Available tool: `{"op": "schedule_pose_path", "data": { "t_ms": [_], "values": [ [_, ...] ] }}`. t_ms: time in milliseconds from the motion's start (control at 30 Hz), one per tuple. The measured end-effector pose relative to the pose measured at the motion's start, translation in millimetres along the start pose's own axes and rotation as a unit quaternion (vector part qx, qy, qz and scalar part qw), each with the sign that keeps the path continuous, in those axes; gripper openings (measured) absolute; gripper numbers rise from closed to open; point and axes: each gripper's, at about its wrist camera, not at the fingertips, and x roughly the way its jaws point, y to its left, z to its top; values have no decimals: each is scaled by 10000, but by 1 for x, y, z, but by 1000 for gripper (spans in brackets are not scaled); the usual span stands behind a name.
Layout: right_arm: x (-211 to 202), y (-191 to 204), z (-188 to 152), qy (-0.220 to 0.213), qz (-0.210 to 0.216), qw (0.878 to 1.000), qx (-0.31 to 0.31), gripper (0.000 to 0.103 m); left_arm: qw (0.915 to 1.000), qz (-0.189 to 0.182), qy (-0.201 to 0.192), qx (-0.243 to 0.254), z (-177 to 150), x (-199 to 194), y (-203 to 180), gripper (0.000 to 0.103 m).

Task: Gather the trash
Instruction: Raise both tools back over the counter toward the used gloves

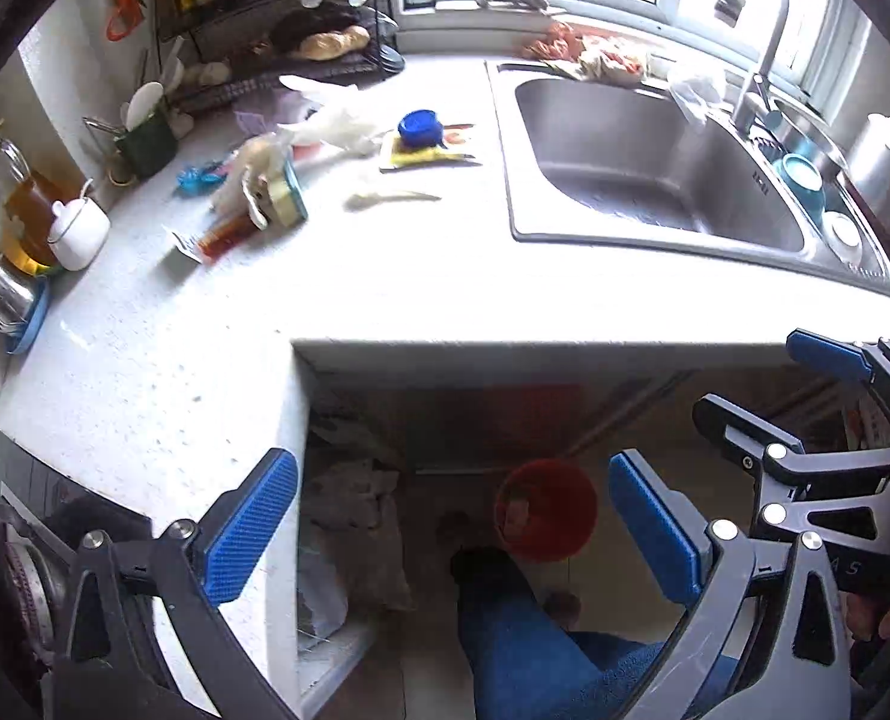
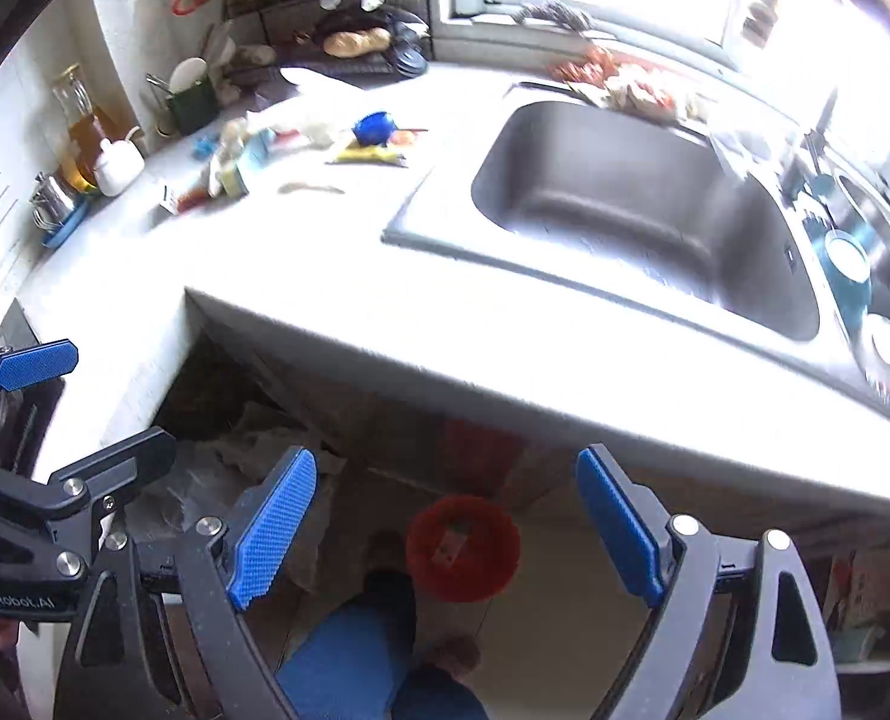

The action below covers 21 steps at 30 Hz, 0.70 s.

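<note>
Both tools hang just off the front edge of the white speckled bench (image 1: 162,372), over the floor. The left hand-held gripper (image 1: 454,531) stands wide apart with nothing between its ribbed blue pads (image 1: 252,525), and the right hand-held gripper (image 2: 445,531) is spread just as wide and empty too. Below them on the floor sits a round red plastic bucket (image 1: 545,510), mouth up, with a pale scrap lying inside. The trash is scattered on the bench left of the smooth steel sink (image 1: 643,150): a flat yellow wrapper (image 1: 426,157) with its long axis running left to right toward the sink, a round blue lid (image 1: 419,127) resting on it, a thin pale strip (image 1: 392,198) lying near it the same way, crumpled whitish plastic (image 1: 336,123), a small blue crinkled scrap (image 1: 195,177), and a narrow red packet (image 1: 224,238) slanting down to the left. More crumpled orange and tan scraps (image 1: 589,54) are heaped behind the sink under the window.
</note>
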Motion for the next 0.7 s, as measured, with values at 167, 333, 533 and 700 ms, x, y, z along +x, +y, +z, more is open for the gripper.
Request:
{"op": "schedule_pose_path", "data": {
  "t_ms": [167,333,533,700],
  "values": [
    [13,21,55,-221,74,9992,-325,88,9993,301,-164,-167,46,-3,41,103],
    [32,41,118,-258,263,9978,-554,88,9977,490,-237,-404,101,13,97,103],
    [63,71,183,-221,374,9948,-917,88,9955,638,-57,-703,146,41,158,103],
    [95,93,224,-98,433,9914,-1229,88,9943,681,108,-817,170,68,193,103]
  ]
}}
